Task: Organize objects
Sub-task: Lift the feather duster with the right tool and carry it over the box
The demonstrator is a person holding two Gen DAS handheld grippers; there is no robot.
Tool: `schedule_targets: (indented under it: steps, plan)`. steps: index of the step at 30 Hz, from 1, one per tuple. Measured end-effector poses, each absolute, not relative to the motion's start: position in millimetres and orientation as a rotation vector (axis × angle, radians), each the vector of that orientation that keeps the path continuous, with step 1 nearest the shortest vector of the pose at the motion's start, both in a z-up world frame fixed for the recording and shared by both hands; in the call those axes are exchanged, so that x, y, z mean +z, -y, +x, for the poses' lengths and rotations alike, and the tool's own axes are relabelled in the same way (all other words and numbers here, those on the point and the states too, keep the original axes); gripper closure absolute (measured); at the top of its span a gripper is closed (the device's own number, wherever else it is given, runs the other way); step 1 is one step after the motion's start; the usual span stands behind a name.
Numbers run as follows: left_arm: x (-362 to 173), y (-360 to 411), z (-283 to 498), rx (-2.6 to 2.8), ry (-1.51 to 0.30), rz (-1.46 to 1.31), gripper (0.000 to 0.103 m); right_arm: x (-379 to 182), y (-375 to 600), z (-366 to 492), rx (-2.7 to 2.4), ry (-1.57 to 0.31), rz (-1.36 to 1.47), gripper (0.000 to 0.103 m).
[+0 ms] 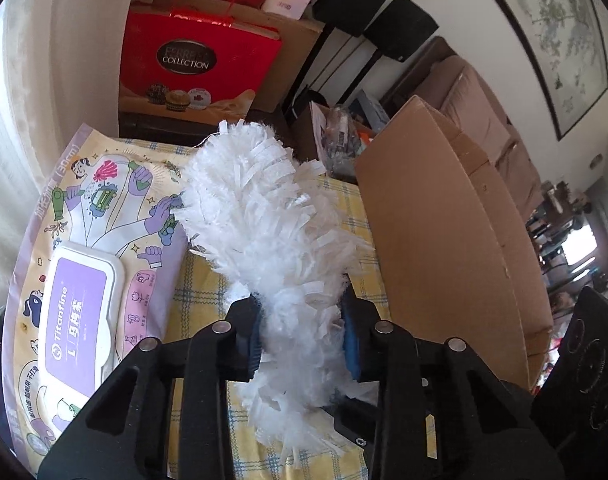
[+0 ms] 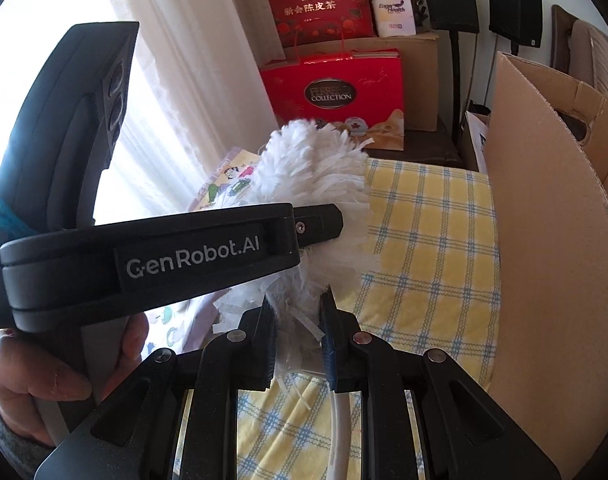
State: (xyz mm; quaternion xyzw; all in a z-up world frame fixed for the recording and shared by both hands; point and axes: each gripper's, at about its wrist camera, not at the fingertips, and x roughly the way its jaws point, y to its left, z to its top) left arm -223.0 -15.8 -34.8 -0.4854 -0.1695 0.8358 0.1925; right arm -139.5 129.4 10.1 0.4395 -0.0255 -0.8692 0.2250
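Note:
A fluffy white duster (image 1: 264, 216) lies over the yellow checked cloth (image 1: 208, 280). My left gripper (image 1: 302, 336) is shut on the duster's lower part. My right gripper (image 2: 298, 344) is shut on the same duster (image 2: 315, 168) nearer its white handle (image 2: 339, 432), which runs down between the fingers. The left gripper's body (image 2: 164, 256) crosses the right wrist view, held by a hand (image 2: 36, 376). A pack of wet wipes (image 1: 92, 264) lies flat left of the duster.
An open cardboard box (image 1: 443, 240) stands at the right, also in the right wrist view (image 2: 551, 272). A red Ferrero gift bag (image 2: 335, 92), boxes and speakers stand behind. A curtain (image 2: 176, 60) hangs left.

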Motion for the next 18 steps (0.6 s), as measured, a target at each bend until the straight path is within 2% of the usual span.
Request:
schedule_targets:
  steps: [18]
  plan:
    - [78.0, -59.2, -215.6, 2.364, 0.249, -1.149, 0.082, 100.0, -186.9, -127.7, -2.457, 0.159, 1.085, 0.083]
